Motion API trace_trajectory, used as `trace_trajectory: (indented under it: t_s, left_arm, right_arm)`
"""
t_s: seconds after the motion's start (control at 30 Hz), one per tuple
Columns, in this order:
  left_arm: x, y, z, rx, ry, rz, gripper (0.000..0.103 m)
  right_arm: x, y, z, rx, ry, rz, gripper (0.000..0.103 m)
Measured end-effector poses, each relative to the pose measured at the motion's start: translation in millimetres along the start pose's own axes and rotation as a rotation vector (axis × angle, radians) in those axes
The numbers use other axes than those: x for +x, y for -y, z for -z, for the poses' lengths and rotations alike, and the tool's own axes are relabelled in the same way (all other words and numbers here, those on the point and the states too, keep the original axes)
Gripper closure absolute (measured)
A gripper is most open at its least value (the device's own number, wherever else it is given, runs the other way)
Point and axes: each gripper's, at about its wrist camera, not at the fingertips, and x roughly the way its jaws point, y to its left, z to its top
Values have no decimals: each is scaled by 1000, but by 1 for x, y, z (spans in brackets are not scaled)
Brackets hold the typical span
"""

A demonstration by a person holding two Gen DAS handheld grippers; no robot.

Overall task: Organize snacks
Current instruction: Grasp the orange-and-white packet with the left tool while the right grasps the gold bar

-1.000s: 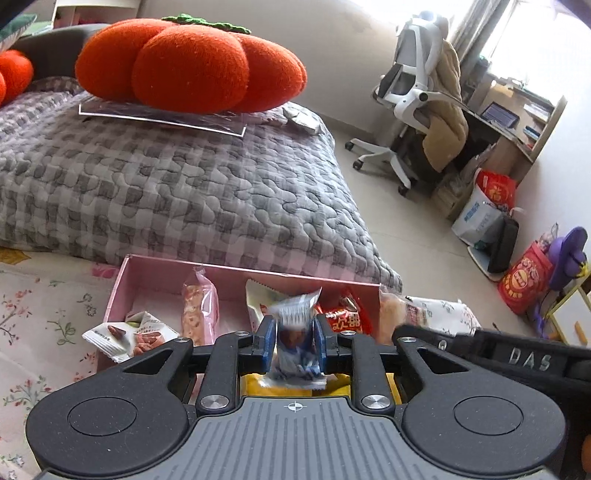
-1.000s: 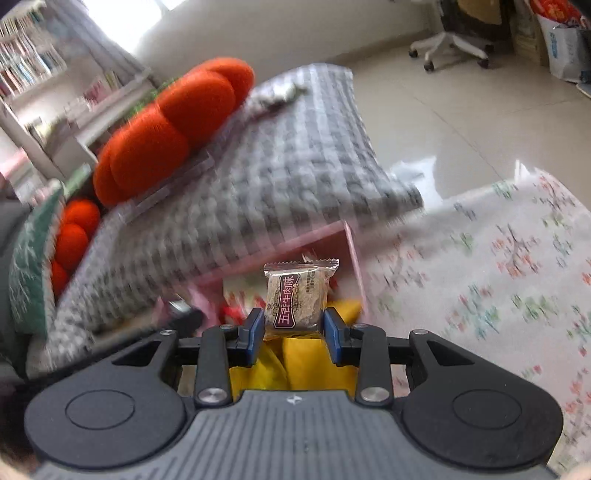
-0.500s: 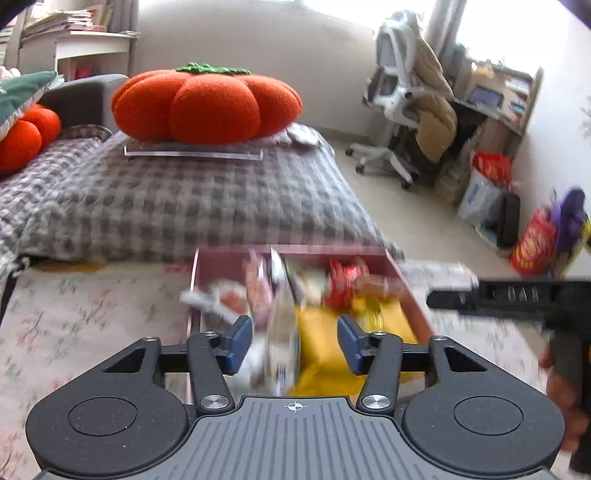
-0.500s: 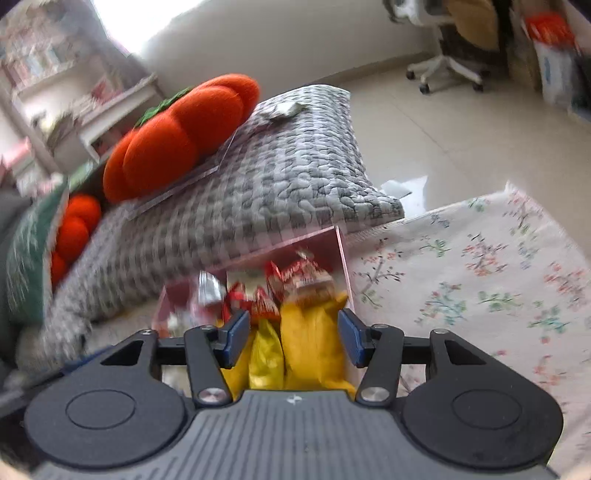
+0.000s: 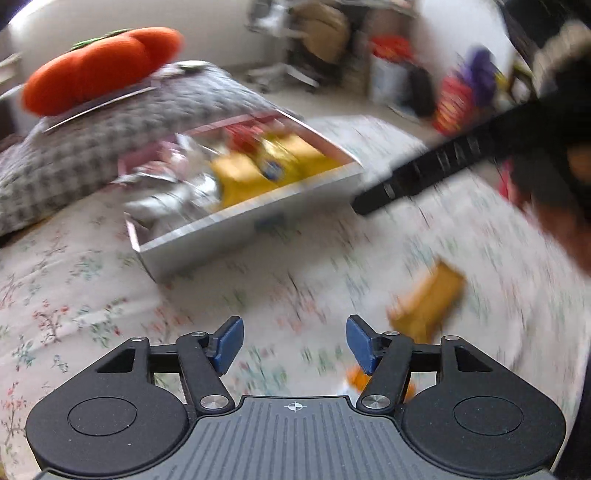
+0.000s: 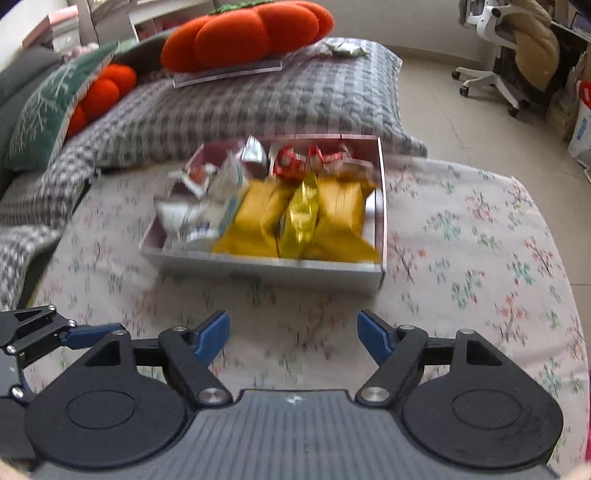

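Note:
The pink-lined snack box (image 6: 266,266) sits on the floral cloth, filled with yellow packets (image 6: 334,216), a gold packet (image 6: 301,218), red packets (image 6: 291,162) and white and silver packets (image 6: 199,201). My right gripper (image 6: 293,336) hovers in front of the box, its jaws opening with nothing between them. In the blurred left wrist view the box (image 5: 251,225) lies ahead to the left. My left gripper (image 5: 294,345) is over bare cloth, jaws opening and empty. An orange packet (image 5: 428,302) lies loose on the cloth just right of it.
A grey checked quilt (image 6: 258,99) with an orange pumpkin cushion (image 6: 243,33) lies behind the box. A green cushion (image 6: 44,118) is at the left. An office chair (image 6: 495,55) and bags (image 5: 391,70) stand on the floor at the right. A hand (image 5: 561,206) holds the other tool.
Both grippers held a snack packet over the box a second ago. They let go, the packets dropped in, and both have drawn back from the box with jaws spread wider.

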Motion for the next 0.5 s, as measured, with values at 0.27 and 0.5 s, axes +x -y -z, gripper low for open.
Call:
trace_trajectory:
  t_s: [0.27,0.5]
  left_arm:
    - [-3,34,29,221,-34,82,36]
    - [7,52,40,332,-78,100,35]
  right_arm:
    - [-10,-24,36,-68,-61,-38,17]
    - [-5,-21,52,-55,-129,-4,14]
